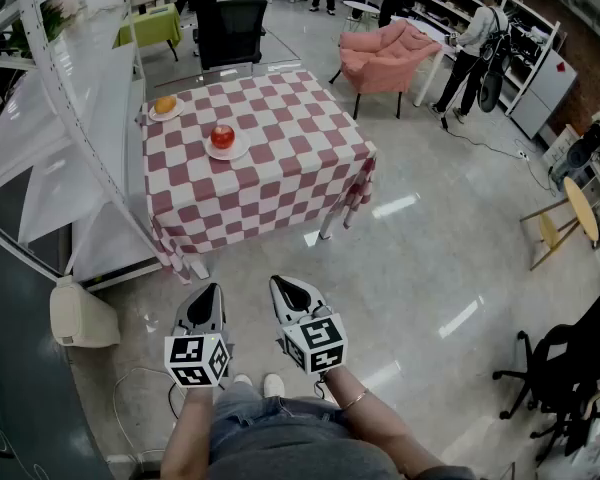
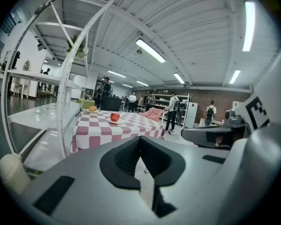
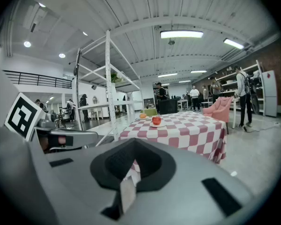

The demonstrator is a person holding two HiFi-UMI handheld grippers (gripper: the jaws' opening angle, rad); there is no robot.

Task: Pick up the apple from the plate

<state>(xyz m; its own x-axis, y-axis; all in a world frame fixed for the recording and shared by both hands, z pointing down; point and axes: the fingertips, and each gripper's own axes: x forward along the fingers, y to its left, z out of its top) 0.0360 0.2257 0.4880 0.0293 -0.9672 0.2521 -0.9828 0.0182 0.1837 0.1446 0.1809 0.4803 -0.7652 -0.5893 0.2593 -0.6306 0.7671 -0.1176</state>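
Observation:
A red apple [image 1: 223,136] sits on a small white plate [image 1: 229,153] near the middle of a table [image 1: 280,168] covered in a red-and-white check cloth. It also shows far ahead in both gripper views, as the apple [image 2: 114,117] and the apple [image 3: 156,120]. My left gripper [image 1: 211,291] and right gripper [image 1: 283,286] are held side by side low over the floor, well short of the table. Both point toward it, slightly downward. Each has its jaws together with nothing between them, seen close up at the left gripper [image 2: 141,141] and the right gripper [image 3: 133,150].
An orange [image 1: 165,104] on a second plate lies at the table's far left corner. A white metal rack [image 1: 70,98] stands left of the table, with a cream canister [image 1: 80,316] on the floor. Behind are a black office chair [image 1: 230,30], a pink armchair [image 1: 388,56] and several people.

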